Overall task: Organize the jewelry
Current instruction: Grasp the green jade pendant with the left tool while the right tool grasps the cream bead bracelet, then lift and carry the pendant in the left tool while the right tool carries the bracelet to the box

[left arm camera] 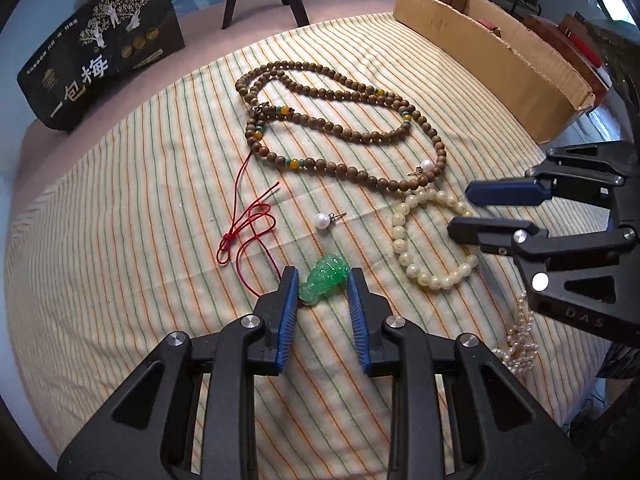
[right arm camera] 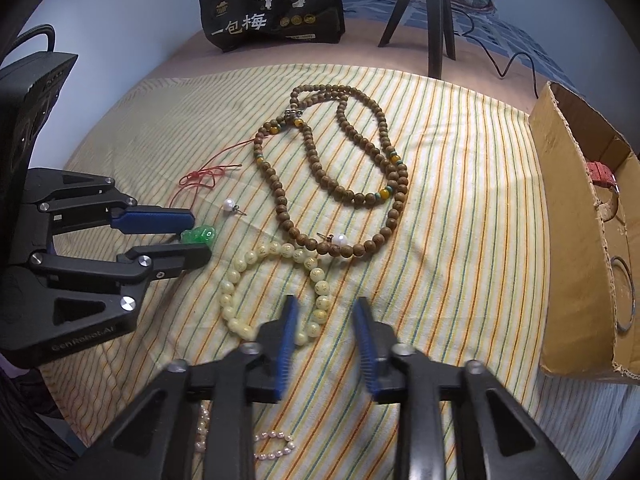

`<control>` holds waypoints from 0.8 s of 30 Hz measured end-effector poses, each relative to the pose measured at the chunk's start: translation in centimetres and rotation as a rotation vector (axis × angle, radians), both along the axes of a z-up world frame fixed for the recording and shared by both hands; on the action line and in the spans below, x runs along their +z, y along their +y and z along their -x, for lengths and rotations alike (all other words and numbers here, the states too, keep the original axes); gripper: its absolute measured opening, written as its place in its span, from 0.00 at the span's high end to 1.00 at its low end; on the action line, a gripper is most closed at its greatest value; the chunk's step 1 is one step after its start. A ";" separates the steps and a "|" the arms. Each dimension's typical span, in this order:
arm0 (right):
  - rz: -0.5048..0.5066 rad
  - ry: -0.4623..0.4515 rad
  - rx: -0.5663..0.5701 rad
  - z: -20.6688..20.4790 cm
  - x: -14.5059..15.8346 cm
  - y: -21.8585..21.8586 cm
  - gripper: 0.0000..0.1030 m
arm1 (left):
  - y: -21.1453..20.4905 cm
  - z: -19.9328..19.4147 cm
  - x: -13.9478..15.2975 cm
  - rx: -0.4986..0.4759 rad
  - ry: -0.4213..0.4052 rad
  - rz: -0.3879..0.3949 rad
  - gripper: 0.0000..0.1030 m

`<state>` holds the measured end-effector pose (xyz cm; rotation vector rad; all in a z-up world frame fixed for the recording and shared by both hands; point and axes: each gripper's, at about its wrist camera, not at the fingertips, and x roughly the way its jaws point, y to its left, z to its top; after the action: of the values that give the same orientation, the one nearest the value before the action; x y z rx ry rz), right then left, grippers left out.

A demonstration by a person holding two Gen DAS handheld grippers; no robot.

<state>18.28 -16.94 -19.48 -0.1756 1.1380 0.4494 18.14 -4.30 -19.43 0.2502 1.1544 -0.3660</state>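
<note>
A green jade pendant [left arm camera: 324, 284] on a red cord [left arm camera: 248, 224] lies on the striped cloth [left arm camera: 120, 260]. My left gripper [left arm camera: 322, 276] is shut on it, both blue pads against its sides. The right wrist view shows that same gripper [right arm camera: 200, 236] at the left holding the pendant [right arm camera: 199, 236]. My right gripper [right arm camera: 326, 304] stands open over the near side of a cream bead bracelet [right arm camera: 248, 256]. Its beads touch the left pad only, and bare cloth shows before the right pad. In the left wrist view the right gripper [left arm camera: 459, 210] sits across the bracelet [left arm camera: 404, 240].
A long brown bead necklace [left arm camera: 332, 120] lies coiled mid-cloth, with one pearl earring [left arm camera: 428, 165] on it and another [left arm camera: 323, 222] loose. A small pearl bracelet [right arm camera: 276, 444] lies near me. An open cardboard box [right arm camera: 576, 240] stands at the right; a black bag [right arm camera: 276, 8] and tripod legs [right arm camera: 436, 20] stand behind.
</note>
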 end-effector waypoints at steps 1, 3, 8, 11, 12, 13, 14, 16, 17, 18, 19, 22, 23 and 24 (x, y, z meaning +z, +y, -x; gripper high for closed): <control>-0.006 0.001 0.003 0.0 0.0 0.1 0.90 | 0.0 0.0 0.1 0.003 0.002 0.007 0.77; -0.020 0.004 0.009 0.0 0.1 0.2 0.95 | 0.4 -0.2 0.2 0.018 0.009 0.020 0.94; -0.038 -0.011 0.018 0.2 0.4 0.3 0.95 | 0.8 -0.4 0.6 0.040 -0.006 0.028 0.94; -0.048 -0.028 0.011 0.3 0.9 0.2 0.95 | 0.9 -0.5 0.7 0.048 -0.012 0.030 0.94; -0.056 -0.037 0.008 0.3 1.3 0.1 0.95 | 1.0 -0.5 0.8 0.052 -0.013 0.034 0.94; -0.060 -0.043 0.007 0.3 1.5 0.1 0.96 | 1.0 -0.4 0.9 0.054 -0.015 0.038 0.94; -0.064 -0.052 0.007 0.3 1.9 0.1 0.95 | 1.1 -0.4 1.2 0.058 -0.018 0.044 0.94; -0.071 -0.071 0.007 0.3 2.4 0.1 0.96 | 1.2 -0.6 1.5 0.064 -0.028 0.051 0.94; -0.073 -0.079 0.008 0.4 2.7 0.1 0.96 | 1.3 -0.6 1.8 0.067 -0.035 0.056 0.94; -0.077 -0.087 0.006 0.5 2.9 0.1 0.96 | 1.4 -0.6 2.2 0.074 -0.041 0.065 0.94; -0.081 -0.092 0.006 0.5 3.1 0.1 0.96 | 1.4 -0.7 2.4 0.077 -0.044 0.071 0.94; -0.092 -0.108 0.002 0.5 3.9 -0.2 0.96 | 1.6 -0.9 3.3 0.093 -0.061 0.095 0.94; -0.094 -0.113 0.002 0.5 4.1 -0.2 0.96 | 1.7 -0.9 3.7 0.096 -0.068 0.102 0.94; -0.094 -0.121 0.002 0.6 4.4 -0.3 0.96 | 1.7 -0.9 4.0 0.099 -0.074 0.108 0.94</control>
<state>17.68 -17.20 -15.07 -0.1204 0.9960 0.4865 19.03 -2.63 -15.48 0.1103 1.0667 -0.3279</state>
